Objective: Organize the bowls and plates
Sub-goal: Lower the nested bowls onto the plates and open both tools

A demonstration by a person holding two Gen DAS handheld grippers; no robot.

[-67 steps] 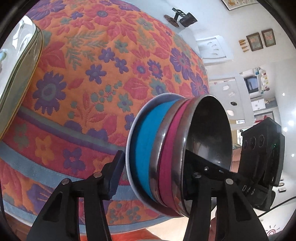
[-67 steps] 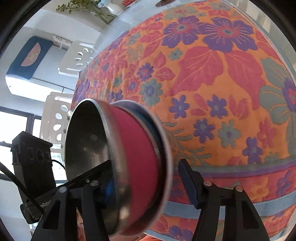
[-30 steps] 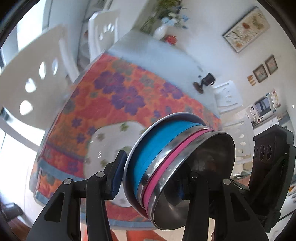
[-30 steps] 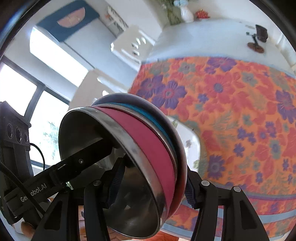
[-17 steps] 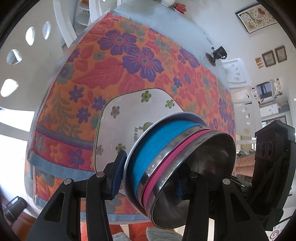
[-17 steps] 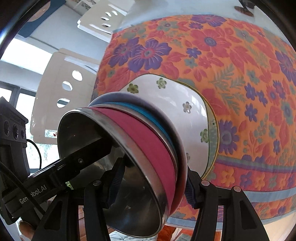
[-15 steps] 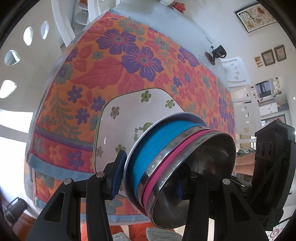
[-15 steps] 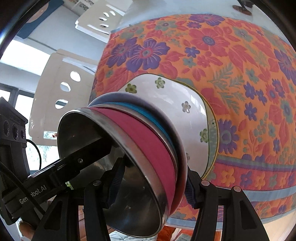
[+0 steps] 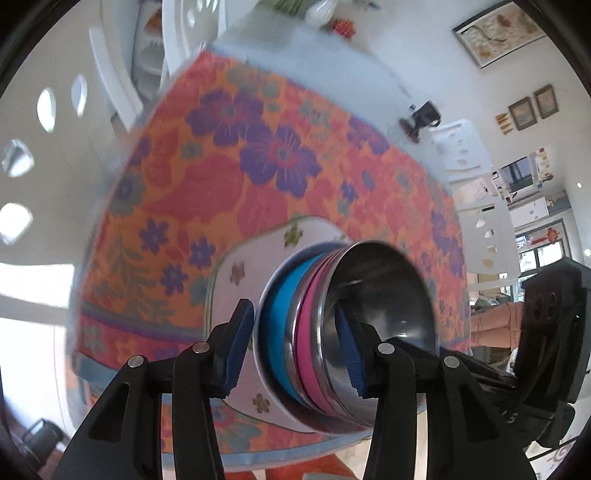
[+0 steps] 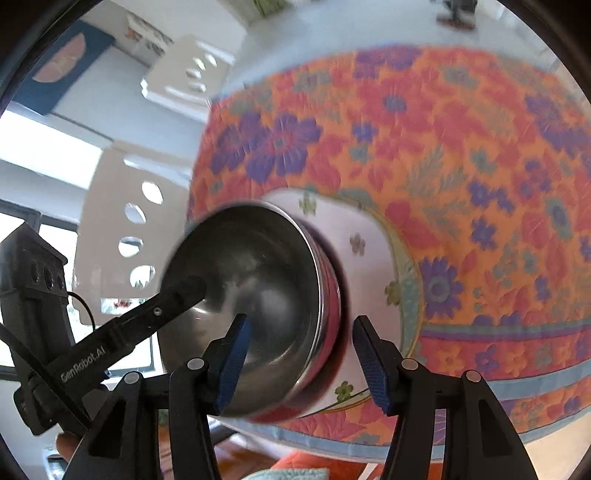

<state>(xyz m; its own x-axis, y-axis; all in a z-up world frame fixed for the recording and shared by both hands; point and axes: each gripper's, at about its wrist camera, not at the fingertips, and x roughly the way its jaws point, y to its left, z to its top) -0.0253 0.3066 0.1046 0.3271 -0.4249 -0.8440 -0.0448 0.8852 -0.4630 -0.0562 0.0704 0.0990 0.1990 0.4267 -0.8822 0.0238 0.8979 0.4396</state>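
Note:
A nested stack of steel bowls [image 9: 280, 325] with a blue and a pink band lies tilted on its side, just above a white square plate with small flowers [image 9: 236, 273]. I cannot tell whether it touches the plate. My left gripper [image 9: 295, 347] is shut on the stack, one pad under the blue bowl and one inside the top bowl. In the right wrist view the stack's mouth [image 10: 258, 280] faces me over the plate [image 10: 369, 236]. My right gripper [image 10: 301, 363] clamps the opposite rim, left pad inside, right pad at the outer side.
The plate lies near the front left corner of a table under an orange floral cloth [image 9: 258, 155]. White chairs [image 9: 122, 74] [image 10: 122, 221] stand along the left edge. A small black stand [image 9: 424, 114] and a vase [image 9: 321, 11] are at the far end.
Both grippers have sunk with the stack towards the plate, which now lies right behind it. The right gripper has rolled, so the bowl's mouth faces its camera more. Both grips are unchanged.

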